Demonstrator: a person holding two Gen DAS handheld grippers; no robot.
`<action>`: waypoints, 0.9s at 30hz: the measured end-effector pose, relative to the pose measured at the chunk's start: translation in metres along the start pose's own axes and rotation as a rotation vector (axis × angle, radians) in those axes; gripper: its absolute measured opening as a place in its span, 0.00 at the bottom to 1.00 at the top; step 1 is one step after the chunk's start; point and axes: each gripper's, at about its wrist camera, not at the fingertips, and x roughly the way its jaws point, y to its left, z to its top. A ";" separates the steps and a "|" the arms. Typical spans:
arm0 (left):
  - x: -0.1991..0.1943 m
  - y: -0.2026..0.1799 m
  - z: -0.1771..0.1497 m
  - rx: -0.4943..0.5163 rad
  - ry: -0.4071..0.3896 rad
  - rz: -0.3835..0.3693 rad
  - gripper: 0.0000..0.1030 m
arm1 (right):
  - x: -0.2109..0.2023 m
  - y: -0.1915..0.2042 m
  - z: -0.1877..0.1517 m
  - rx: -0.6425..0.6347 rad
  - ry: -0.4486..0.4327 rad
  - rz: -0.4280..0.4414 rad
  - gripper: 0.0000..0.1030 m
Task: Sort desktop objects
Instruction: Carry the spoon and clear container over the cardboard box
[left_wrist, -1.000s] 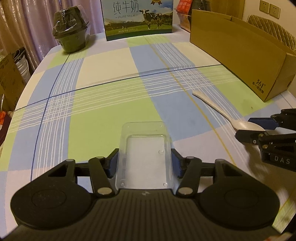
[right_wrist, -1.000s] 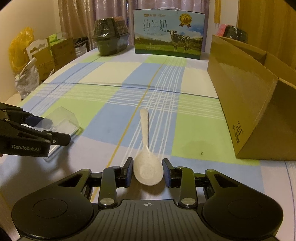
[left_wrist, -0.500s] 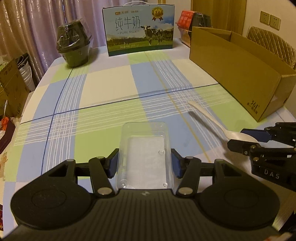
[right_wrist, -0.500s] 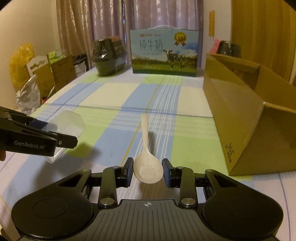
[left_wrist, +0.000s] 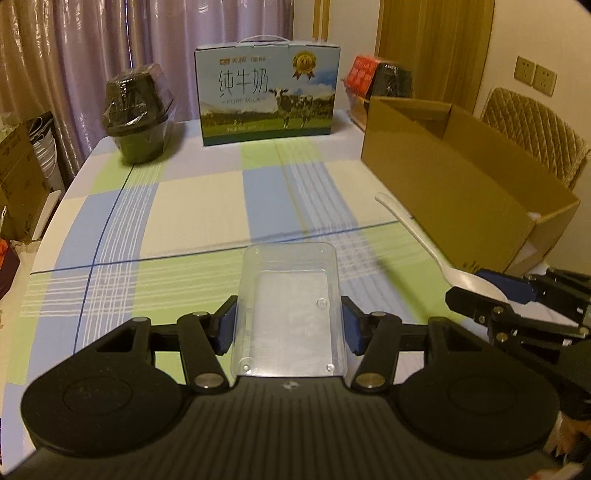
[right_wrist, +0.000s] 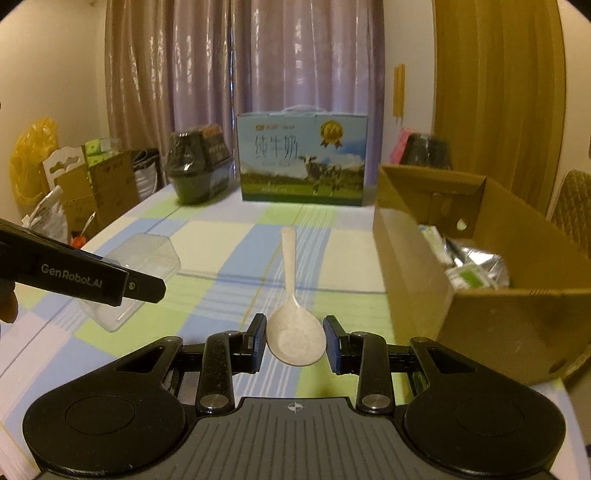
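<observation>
Both grippers hang tilted down over the checked tablecloth (left_wrist: 192, 206). The left gripper (left_wrist: 288, 325) at bottom centre of its view is clamped on a clear plastic box (left_wrist: 290, 306), see-through, rectangular, rounded corners, lifted off the cloth. The right gripper (right_wrist: 294, 343) pinches the bowl of a pale cream spoon (right_wrist: 293, 325), handle pointing away toward mid-frame. The open cardboard box (right_wrist: 480, 314) sits on the right with packets inside.
</observation>
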 end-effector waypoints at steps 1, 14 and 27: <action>-0.001 -0.002 0.003 -0.004 0.000 -0.004 0.50 | -0.002 -0.001 0.003 -0.009 -0.008 -0.004 0.29; -0.011 -0.023 0.024 -0.022 -0.015 -0.033 0.50 | -0.020 -0.018 0.033 -0.018 -0.077 -0.044 0.29; -0.019 -0.069 0.068 -0.019 -0.092 -0.126 0.50 | -0.038 -0.089 0.096 0.079 -0.149 -0.126 0.29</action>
